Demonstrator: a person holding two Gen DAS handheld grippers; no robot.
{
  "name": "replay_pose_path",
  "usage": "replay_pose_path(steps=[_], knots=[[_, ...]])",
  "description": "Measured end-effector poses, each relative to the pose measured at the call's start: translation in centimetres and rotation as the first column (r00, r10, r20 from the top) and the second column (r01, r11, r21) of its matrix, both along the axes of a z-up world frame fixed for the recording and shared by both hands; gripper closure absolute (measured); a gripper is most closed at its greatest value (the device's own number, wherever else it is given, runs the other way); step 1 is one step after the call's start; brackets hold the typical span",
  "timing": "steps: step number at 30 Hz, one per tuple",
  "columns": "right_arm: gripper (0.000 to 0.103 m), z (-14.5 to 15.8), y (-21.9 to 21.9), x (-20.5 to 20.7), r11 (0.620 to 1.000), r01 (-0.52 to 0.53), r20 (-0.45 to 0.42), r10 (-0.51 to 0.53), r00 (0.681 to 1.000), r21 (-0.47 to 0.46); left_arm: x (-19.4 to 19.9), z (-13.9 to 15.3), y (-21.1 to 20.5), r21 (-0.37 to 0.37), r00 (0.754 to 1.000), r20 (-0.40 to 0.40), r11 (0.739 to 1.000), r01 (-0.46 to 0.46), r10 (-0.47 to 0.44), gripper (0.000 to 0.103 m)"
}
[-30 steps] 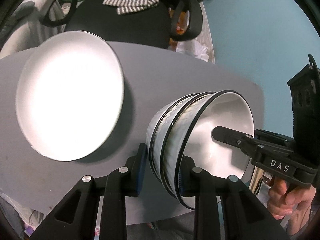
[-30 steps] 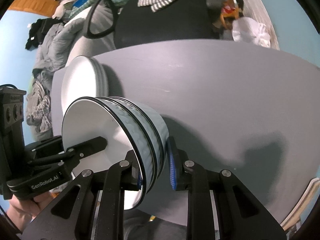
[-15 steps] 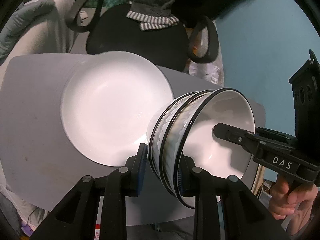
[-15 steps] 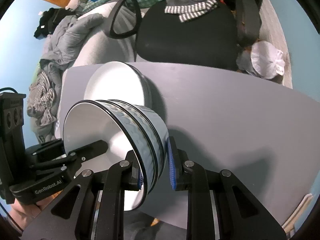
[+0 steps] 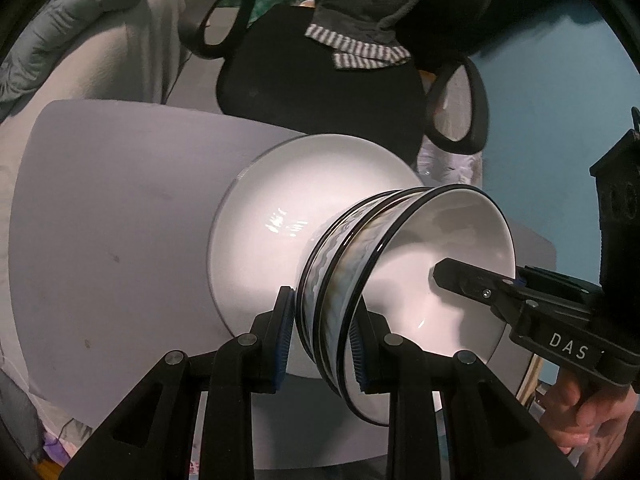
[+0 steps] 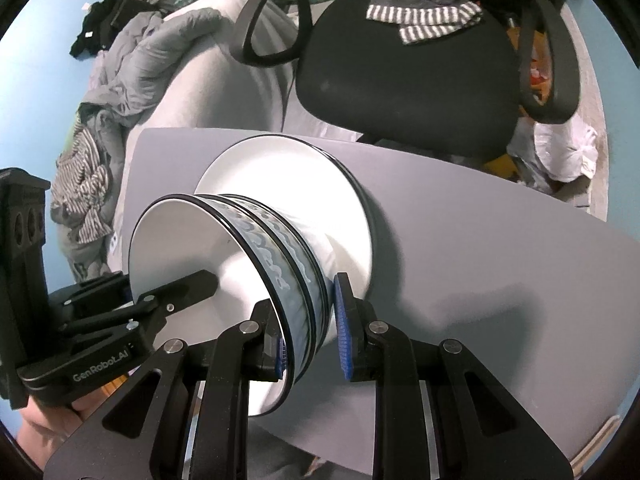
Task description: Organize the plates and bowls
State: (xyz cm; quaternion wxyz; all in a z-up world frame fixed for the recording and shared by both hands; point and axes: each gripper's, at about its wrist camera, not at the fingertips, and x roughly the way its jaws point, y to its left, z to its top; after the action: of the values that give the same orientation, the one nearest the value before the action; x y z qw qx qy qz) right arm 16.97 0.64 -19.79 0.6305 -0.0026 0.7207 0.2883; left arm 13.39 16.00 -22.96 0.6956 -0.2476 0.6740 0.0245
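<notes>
The bowls (image 5: 360, 280), nested three deep, are being pinched by both grippers (image 5: 322, 338) (image 6: 310, 322) above the plates (image 6: 344, 184).

Free room and obstacles on the grey bench (image 5: 112, 240).

Bare bench surface lies open to the left of the white plates (image 5: 280, 208) in the left wrist view, and to their right in the right wrist view (image 6: 500, 264). The stacked bowls (image 5: 352, 280), gripped at opposite rims by the left tongs (image 5: 320, 332) and right tongs (image 6: 310, 332), occupy the space directly over the plates. A black office chair (image 6: 400, 80) stands close behind the far edge; a bed (image 6: 200, 64) with heaped clothes lies beyond.
</notes>
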Motion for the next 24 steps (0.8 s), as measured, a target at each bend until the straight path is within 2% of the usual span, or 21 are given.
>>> replay_pose_path(steps=[5, 12, 17, 20, 22, 24], knots=[[0.082, -1.0, 1.3, 0.3, 1.0, -0.009, -0.02, 0.009, 1.0, -0.007, -0.1, -0.8, 1.0, -0.004, 1.0, -0.007, 1.0, -0.009, 0.008, 0.078], [0.083, -1.0, 2.6, 0.7, 1.0, -0.016, -0.005, 0.016, 1.0, -0.026, -0.3, -0.5, 1.6, -0.013, 1.0, 0.012, 1.0, -0.002, 0.002, 0.078], [0.083, -0.9, 2.9, 0.6, 0.999, -0.022, 0.009, 0.022, 1.0, -0.046, -0.4, -0.5, 2.3, -0.052, 0.999, 0.034, 0.999, -0.002, 0.004, 0.077], [0.08, -0.6, 2.6, 0.5, 0.999, -0.005, 0.013, 0.005, 1.0, -0.049, -0.6, 0.1, 2.9, -0.008, 0.999, 0.054, 1.0, -0.008, 0.008, 0.061], [0.069, 0.2, 2.7, 0.4, 0.998, 0.005, 0.048, -0.002, 0.999, -0.064, -0.8, 0.8, 3.4, 0.01, 0.997, 0.073, 1.0, -0.018, 0.017, 0.053], [0.047, 1.2, 2.8, 0.3, 0.996, 0.008, 0.104, 0.001, 0.995, -0.089, -1.1, 1.9, 3.8, 0.036, 0.996, 0.091, 0.999, -0.027, 0.024, 0.05]])
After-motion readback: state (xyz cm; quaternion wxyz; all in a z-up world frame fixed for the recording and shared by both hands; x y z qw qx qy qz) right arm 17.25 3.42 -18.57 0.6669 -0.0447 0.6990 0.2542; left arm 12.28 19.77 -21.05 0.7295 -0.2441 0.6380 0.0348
